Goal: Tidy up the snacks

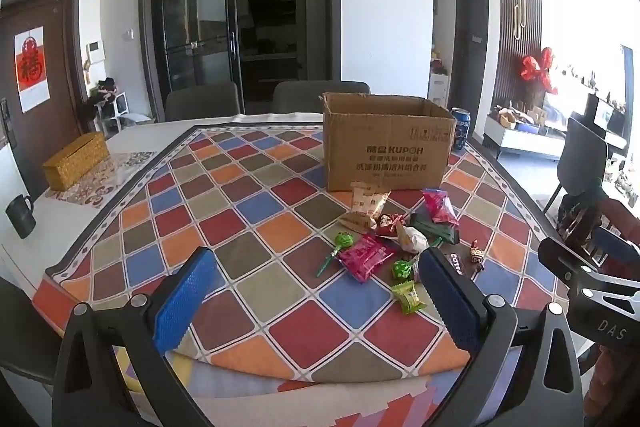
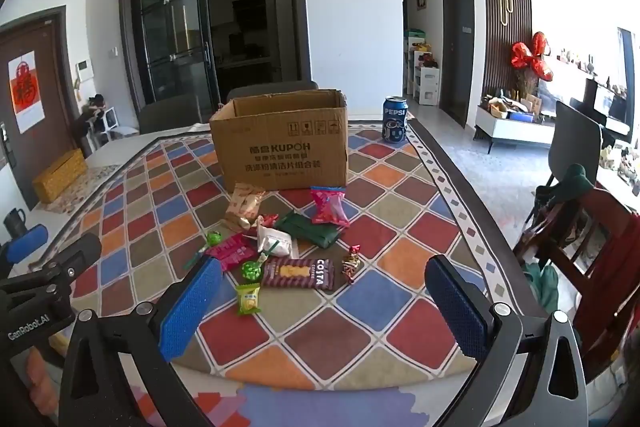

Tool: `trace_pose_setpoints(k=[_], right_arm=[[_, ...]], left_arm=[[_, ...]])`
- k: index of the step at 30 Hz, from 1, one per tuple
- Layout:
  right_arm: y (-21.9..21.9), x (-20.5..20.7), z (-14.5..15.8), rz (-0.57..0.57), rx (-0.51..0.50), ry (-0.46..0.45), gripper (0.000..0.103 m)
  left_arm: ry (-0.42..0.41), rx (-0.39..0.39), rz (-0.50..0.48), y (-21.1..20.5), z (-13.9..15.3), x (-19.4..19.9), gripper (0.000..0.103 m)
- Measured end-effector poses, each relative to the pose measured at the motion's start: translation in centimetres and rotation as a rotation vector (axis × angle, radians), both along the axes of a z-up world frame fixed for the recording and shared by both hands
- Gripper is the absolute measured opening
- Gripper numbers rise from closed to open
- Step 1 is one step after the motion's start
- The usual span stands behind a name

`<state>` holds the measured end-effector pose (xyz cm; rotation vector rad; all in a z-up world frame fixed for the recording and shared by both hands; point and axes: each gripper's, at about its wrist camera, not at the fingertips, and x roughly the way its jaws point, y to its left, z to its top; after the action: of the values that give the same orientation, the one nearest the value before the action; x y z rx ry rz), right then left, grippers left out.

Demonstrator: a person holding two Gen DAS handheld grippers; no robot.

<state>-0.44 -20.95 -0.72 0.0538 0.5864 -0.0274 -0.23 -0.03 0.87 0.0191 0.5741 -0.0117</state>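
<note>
Right wrist view: left gripper and right gripper hover with jaws spread wide, holding nothing. Between them, loose snacks lie scattered on the checked tablecloth before an open cardboard box, a Pepsi can to its right.

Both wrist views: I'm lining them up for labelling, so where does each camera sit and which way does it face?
Left wrist: on the left tongs, angled down over the table toward the box; its open blue fingers show, and the right tongs at the right edge.
Right wrist: on the right tongs, facing the same way from further right; open too, left tongs at left.
Shared: box, snacks, can.
</note>
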Motion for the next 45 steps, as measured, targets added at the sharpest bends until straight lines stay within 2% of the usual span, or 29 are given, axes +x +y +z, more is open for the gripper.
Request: trace_pose_setpoints(k=[45], right_arm=[[0.08, -0.09, 0.01, 0.003, 0.002, -0.004, 0.102]], left_arm=[[-0.011, -0.007, 0.0, 0.47, 0.35, -0.13, 0.103]])
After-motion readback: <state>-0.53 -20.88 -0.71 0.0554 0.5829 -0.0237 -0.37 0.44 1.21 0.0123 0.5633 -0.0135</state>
